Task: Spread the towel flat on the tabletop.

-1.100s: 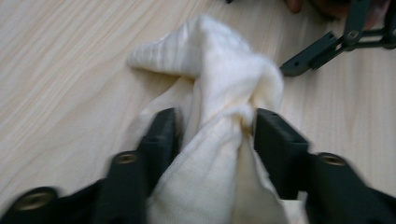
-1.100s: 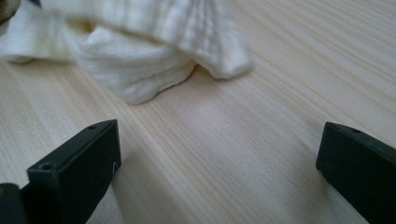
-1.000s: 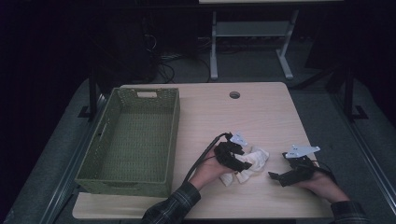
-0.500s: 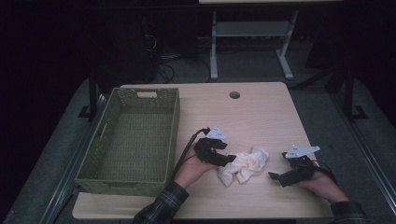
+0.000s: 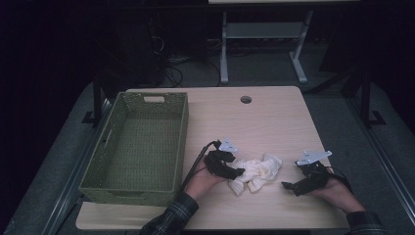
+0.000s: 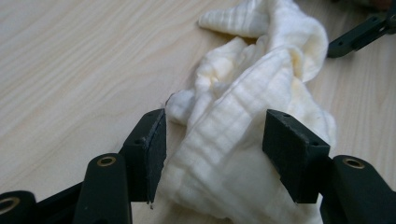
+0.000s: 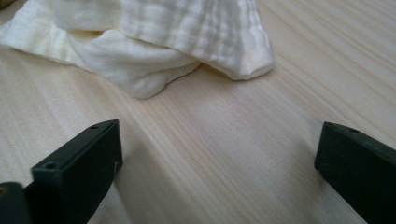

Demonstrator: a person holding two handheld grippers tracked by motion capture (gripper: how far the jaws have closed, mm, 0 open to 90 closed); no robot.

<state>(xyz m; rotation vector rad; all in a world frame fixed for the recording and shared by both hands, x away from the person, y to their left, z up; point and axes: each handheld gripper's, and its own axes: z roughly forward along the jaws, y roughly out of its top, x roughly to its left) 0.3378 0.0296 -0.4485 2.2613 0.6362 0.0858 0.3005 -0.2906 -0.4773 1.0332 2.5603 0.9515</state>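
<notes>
Two grippers beside crumpled cream cloth (image 5: 255,172), left gripper (image 6: 215,140) astride it

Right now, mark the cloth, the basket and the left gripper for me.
cloth (image 5: 257,172): high view, middle of the crumpled cream bundle.
basket (image 5: 182,142): high view, right-hand woven wall.
left gripper (image 6: 212,154): left gripper view, midway between its two black fingertips, with cloth lying between them.

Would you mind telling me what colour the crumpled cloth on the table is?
The cloth is cream-white with a fine ribbed weave, clearest in the left gripper view.
</notes>
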